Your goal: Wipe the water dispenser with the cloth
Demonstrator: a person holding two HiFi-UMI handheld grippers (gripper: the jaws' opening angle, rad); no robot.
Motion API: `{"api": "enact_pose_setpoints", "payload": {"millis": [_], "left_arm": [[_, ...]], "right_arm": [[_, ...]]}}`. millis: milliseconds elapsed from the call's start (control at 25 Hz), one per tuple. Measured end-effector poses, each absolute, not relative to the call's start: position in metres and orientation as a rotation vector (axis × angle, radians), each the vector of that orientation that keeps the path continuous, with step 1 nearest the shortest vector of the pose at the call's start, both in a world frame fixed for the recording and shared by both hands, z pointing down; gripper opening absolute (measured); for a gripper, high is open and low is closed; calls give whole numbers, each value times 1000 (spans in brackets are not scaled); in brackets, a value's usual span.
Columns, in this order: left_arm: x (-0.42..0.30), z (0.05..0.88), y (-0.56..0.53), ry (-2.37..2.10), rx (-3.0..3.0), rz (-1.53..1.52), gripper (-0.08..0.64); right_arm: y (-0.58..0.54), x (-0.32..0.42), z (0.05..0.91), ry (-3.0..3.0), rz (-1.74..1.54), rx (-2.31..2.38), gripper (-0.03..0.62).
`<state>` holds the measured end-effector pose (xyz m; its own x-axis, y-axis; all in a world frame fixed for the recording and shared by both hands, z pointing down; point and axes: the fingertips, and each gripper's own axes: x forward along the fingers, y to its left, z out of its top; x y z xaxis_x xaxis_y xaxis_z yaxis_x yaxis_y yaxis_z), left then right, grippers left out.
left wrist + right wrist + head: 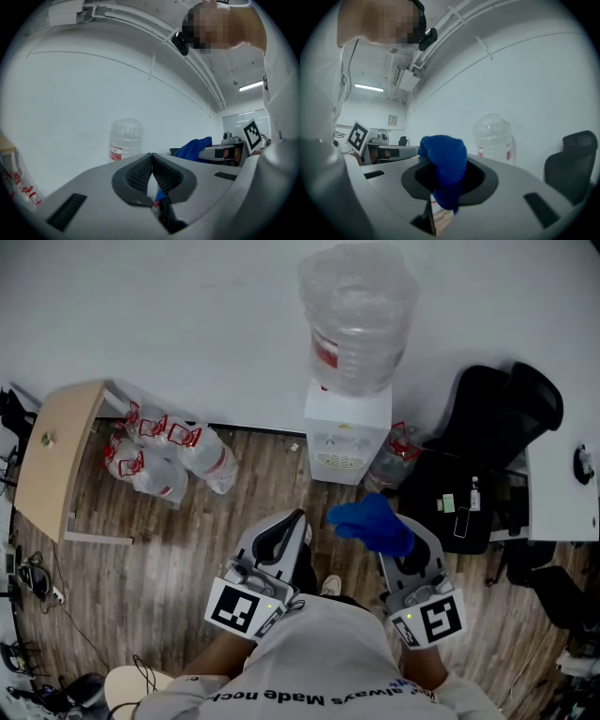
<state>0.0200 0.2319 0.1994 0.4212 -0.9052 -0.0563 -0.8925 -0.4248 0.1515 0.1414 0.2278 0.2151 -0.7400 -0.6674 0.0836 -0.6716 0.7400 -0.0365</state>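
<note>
The jaws of our right gripper [447, 183] pinch the fuzzy blue cloth [373, 523]; those of our left gripper [152, 174] meet, empty. Pushing hard could rock the white bottle-topped water dispenser [347, 435] at twelve o'clock.

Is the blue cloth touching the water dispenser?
No, the blue cloth, clamped in the right gripper, is held in the air well short of the water dispenser.

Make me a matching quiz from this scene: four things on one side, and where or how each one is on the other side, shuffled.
Things
1. cloth
2. left gripper
3. bottle
4. chair

States
A. on top of the dispenser
B. shut, nothing in it
C. black, to the right of the dispenser
D. blue, clamped in the right gripper

Pairs: 1-D, 2-B, 3-A, 4-C
</note>
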Motion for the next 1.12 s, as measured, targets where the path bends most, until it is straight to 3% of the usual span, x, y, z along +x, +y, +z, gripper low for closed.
{"api": "enact_pose_setpoints", "payload": {"millis": [1120], "left_arm": [[-103, 196, 35, -1516, 2631, -231, 20]], "right_arm": [[40, 5, 218, -2779, 34, 1151, 92]]}}
